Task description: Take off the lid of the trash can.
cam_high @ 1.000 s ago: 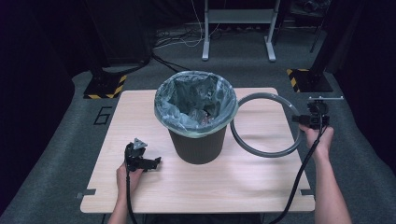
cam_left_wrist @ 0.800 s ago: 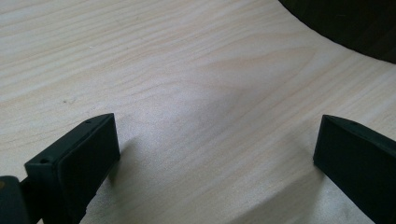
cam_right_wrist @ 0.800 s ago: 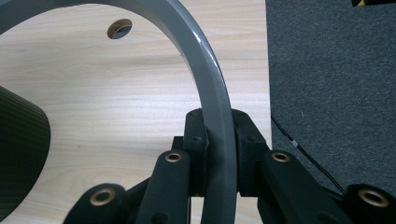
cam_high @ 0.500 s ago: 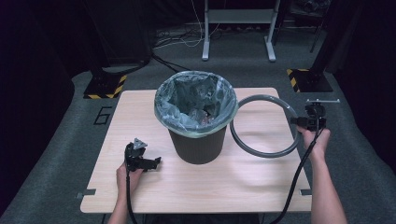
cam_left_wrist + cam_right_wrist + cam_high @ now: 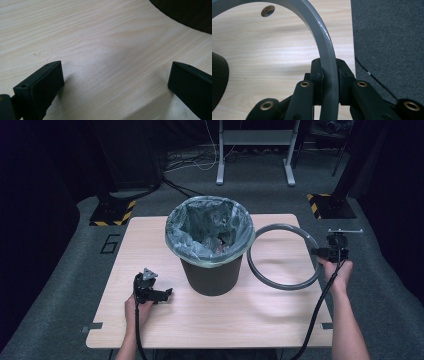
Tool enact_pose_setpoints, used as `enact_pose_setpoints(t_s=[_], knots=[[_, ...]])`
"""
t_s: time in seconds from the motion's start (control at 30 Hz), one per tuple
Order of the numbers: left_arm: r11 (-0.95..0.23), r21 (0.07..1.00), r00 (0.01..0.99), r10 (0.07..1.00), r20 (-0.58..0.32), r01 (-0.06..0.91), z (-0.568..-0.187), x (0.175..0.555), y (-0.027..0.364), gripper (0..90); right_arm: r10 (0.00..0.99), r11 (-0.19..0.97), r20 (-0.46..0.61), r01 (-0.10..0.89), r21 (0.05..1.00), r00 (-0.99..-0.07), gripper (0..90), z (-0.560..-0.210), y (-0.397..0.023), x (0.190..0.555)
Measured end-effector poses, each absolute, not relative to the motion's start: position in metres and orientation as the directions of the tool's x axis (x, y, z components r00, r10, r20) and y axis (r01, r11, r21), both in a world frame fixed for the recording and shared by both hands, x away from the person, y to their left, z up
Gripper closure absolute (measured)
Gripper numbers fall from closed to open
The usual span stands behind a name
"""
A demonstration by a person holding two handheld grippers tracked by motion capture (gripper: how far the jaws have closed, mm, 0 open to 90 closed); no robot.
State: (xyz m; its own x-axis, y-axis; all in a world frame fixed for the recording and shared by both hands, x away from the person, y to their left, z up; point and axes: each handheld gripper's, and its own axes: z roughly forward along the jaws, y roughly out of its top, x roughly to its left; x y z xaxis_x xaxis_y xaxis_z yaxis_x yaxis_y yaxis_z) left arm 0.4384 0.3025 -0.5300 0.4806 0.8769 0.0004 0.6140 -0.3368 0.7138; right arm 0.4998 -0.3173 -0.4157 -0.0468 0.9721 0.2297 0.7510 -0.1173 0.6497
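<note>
A dark ribbed waste bin (image 5: 212, 270) lined with a pale blue plastic bag (image 5: 210, 232) stands mid-table on the light wooden table (image 5: 210, 320). Just right of it is a grey plastic ring (image 5: 282, 257), pinched at its far right edge by the right gripper (image 5: 324, 253), jaws nearly closed on the rim. Held by one edge, the ring could tilt, slip, or snag the bag. The left gripper (image 5: 167, 293) rests wide open and empty on the table.
</note>
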Motion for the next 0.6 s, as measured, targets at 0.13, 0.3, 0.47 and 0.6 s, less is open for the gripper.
enact_pose_setpoints(t_s=[0.13, 0.3, 0.47, 0.6], knots=[[-0.337, 0.714, 0.481, 0.877, 0.0, 0.614, -0.53, 0.438, 0.303, 0.1, 0.973, -0.117, 0.227, 0.752, 0.649, -0.045, 78.6, -0.419, -0.318, 0.5], [-0.337, 0.714, 0.481, 0.877, 0.0, 0.614, -0.53, 0.438, 0.303, 0.2, 0.975, -0.122, 0.222, 0.761, 0.637, -0.03, 78.5, -0.426, -0.318, 0.501], [-0.337, 0.714, 0.481, 0.877, 0.0, 0.614, -0.53, 0.438, 0.303, 0.2, 0.976, -0.125, 0.216, 0.768, 0.628, -0.018, 78.5, -0.434, -0.319, 0.503], [-0.337, 0.714, 0.481, 0.877, 0.0, 0.614, -0.53, 0.438, 0.303, 0.1, 0.976, -0.131, 0.217, 0.773, 0.621, -0.01, 78.5, -0.438, -0.317, 0.504]])
